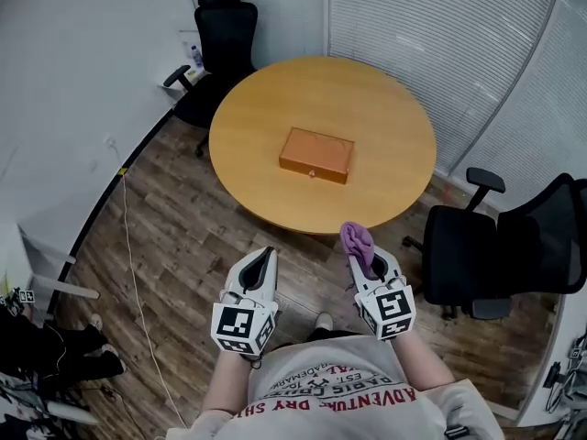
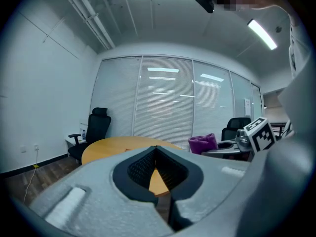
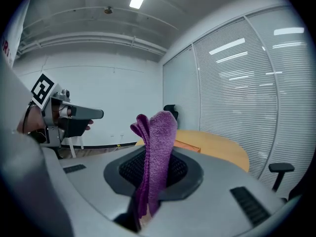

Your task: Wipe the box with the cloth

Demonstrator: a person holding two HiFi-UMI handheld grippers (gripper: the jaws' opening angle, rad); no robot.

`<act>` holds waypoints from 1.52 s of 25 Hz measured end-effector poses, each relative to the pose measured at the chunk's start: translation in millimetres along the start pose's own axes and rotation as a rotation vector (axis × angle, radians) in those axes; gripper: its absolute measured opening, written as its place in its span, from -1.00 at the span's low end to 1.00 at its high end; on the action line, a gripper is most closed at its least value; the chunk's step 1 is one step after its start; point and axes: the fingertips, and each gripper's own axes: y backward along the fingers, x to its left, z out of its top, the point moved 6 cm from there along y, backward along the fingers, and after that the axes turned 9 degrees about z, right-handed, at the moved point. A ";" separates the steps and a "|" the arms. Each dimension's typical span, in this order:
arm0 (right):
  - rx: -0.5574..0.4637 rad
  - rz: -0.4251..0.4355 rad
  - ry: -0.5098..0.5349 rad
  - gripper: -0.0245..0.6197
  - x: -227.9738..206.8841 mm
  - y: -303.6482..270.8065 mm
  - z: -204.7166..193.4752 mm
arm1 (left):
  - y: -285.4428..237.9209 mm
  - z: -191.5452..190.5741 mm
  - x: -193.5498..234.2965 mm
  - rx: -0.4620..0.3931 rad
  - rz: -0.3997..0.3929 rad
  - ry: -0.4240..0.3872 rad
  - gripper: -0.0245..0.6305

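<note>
Head view, 1 box (image 1: 316,154), 1 cloth (image 1: 358,241) in right tool (image 1: 367,264)

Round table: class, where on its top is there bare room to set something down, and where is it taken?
Only the box sits on the table, near its middle. Bare wood rings it: widest between box and far rim by the blinds, broad toward the left rim near the black chair, narrower at the near rim. Nothing crowds the top.

A small office meeting room: round wooden table (image 1: 385,108), black swivel chairs (image 1: 220,49), blinded glass walls (image 1: 431,26).
</note>
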 end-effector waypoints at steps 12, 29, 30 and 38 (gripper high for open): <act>0.045 0.001 -0.018 -0.72 -73.5 -64.0 10.4 | -107.4 1.3 22.1 0.032 -0.011 0.030 -0.90; 0.096 -0.160 -0.034 -0.72 -140.2 -237.5 61.5 | -307.7 48.8 143.2 0.033 -0.204 -0.010 -0.90; 0.101 -0.172 -0.029 -0.72 -143.1 -250.5 64.3 | -318.5 51.0 152.5 0.032 -0.214 -0.018 -0.90; 0.244 -0.166 -0.063 -0.72 -169.7 -352.0 62.0 | -394.0 47.7 216.1 0.072 -0.270 -0.026 -0.90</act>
